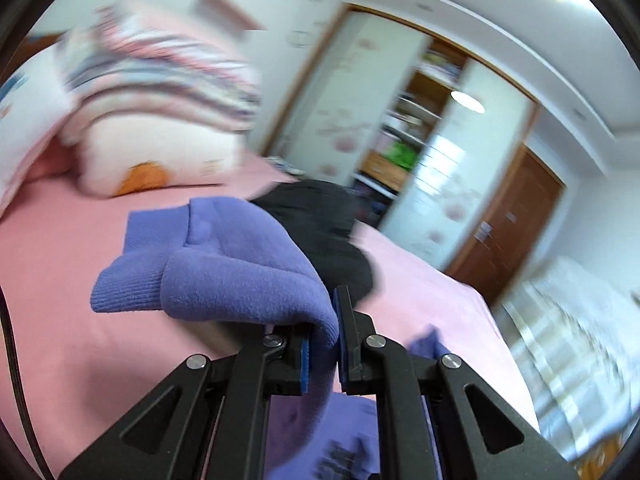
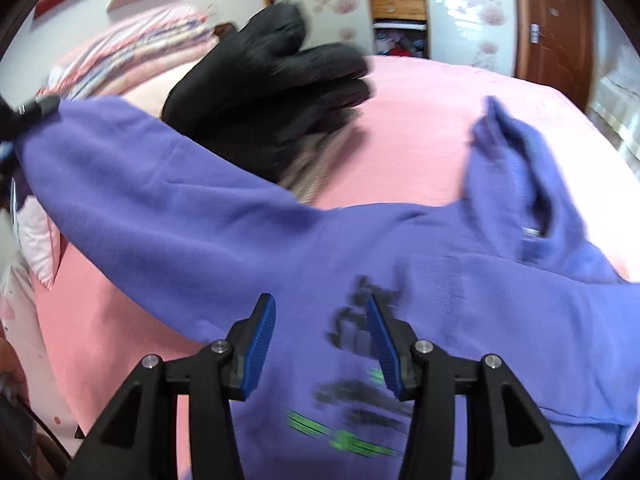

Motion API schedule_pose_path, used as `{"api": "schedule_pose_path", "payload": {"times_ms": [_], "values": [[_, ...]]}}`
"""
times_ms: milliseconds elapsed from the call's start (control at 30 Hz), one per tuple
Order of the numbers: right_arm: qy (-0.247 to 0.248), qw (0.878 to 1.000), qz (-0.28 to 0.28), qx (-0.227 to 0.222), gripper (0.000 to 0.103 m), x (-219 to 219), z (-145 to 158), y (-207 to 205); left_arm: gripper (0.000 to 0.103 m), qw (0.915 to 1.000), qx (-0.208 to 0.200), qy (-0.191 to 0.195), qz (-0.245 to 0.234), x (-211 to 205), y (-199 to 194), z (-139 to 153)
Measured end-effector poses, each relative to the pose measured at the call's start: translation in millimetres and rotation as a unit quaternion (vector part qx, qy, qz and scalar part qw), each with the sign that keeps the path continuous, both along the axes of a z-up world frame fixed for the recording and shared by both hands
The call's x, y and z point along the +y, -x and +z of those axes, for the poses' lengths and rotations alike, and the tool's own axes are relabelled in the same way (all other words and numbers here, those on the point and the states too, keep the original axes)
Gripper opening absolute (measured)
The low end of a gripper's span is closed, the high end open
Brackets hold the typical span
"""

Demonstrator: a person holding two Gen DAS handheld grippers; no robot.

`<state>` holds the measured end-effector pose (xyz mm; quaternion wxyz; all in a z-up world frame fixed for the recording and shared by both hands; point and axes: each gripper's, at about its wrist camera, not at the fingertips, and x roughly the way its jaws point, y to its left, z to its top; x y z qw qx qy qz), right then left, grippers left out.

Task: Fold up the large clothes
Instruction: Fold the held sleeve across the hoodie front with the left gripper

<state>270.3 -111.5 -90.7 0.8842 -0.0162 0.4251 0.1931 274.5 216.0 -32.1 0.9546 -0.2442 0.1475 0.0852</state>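
Observation:
A purple hoodie [image 2: 440, 280] with black and green print lies chest-up on the pink bed [image 2: 420, 120], its hood [image 2: 516, 172] at the upper right. My left gripper [image 1: 326, 320] is shut on one sleeve [image 1: 240, 272] near its ribbed cuff [image 1: 128, 280] and holds it up off the sheet. In the right wrist view that sleeve [image 2: 160, 184] stretches up to the far left edge. My right gripper [image 2: 320, 304] hovers over the hoodie's printed chest, open, with nothing between its blue pads [image 2: 260, 344].
A black garment [image 2: 272, 92] lies crumpled on the bed just beyond the lifted sleeve. Pillows and a striped folded quilt [image 1: 160, 72] are stacked at the head of the bed. A wardrobe [image 1: 400, 120] and a brown door [image 1: 508, 220] stand beyond the bed.

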Motion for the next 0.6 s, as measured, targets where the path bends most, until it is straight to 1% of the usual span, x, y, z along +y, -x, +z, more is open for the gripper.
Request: {"api": "schedule_pose_path", "payload": {"times_ms": [33,67,167,233,300,333,400,433,500,533,600], "values": [[0.0,1.0,-0.013,-0.005,0.048,-18,3,2,0.008,0.9996,0.0,-0.014,-0.025,-27,-6,5],[0.002,1.0,-0.026,-0.01,0.048,-37,5,5,0.008,0.9989,0.002,-0.021,-0.043,-44,-11,9],[0.013,0.998,-0.065,-0.02,0.048,-92,8,11,0.008,0.9934,0.021,-0.041,-0.105,-111,-27,7],[0.021,0.995,-0.092,-0.022,0.048,-129,5,16,0.008,0.9862,0.048,-0.053,-0.149,-161,-44,-7],[0.028,0.992,-0.125,-0.021,0.048,-169,-1,19,0.008,0.9788,0.078,-0.066,-0.178,-201,-54,-25],[0.03,0.989,-0.144,-0.018,0.048,-193,-5,21,0.008,0.9726,0.099,-0.076,-0.196,-226,-64,-39],[0.03,0.985,-0.171,-0.012,0.048,-225,-11,25,0.008,0.9629,0.131,-0.094,-0.216,-262,-74,-60],[0.03,0.982,-0.185,-0.008,0.048,-242,-15,27,0.008,0.9548,0.154,-0.109,-0.229,-284,-82,-78],[0.031,0.978,-0.208,0.0,0.048,-273,-24,31,0.008,0.9434,0.188,-0.129,-0.241,-306,-90,-107],[0.03,0.975,-0.218,0.004,0.048,-287,-28,32,0.008,0.9347,0.208,-0.14,-0.252,-320,-92,-122],[0.028,0.972,-0.232,0.011,0.048,-307,-34,35,0.009,0.9217,0.242,-0.152,-0.263,-341,-96,-148]]}}
